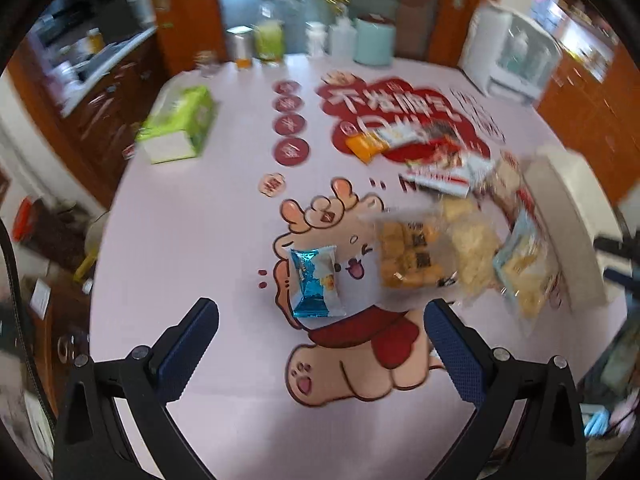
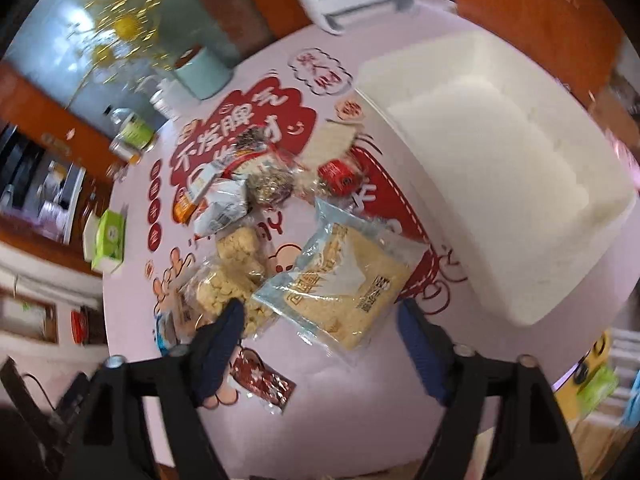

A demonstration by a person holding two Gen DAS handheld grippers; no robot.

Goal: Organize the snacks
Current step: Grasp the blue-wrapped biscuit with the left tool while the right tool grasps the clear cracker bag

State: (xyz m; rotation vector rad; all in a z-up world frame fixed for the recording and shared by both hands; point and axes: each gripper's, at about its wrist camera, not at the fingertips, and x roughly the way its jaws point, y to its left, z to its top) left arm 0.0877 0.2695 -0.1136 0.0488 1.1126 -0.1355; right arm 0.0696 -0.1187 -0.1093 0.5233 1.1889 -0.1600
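Note:
Snack packets lie scattered on a pink printed table cover [image 1: 180, 240]. A blue and white packet [image 1: 316, 282] lies just ahead of my left gripper [image 1: 320, 340], which is open and empty above the table. To its right lie clear bags of yellow snacks [image 1: 416, 254]. In the right wrist view, my right gripper [image 2: 320, 322] is open over a pale blue bag of beige crackers [image 2: 344, 284], its pads apart from the bag. A small dark red packet [image 2: 262, 380] lies by the left finger. More packets [image 2: 240, 184] lie further off. A white bin [image 2: 500, 168] stands to the right.
A green tissue box [image 1: 178, 124] sits at the left of the table. Bottles and a pale green canister [image 1: 374, 42] line the far edge, with a white appliance [image 1: 516, 54] at the far right. Wooden cabinets surround the table.

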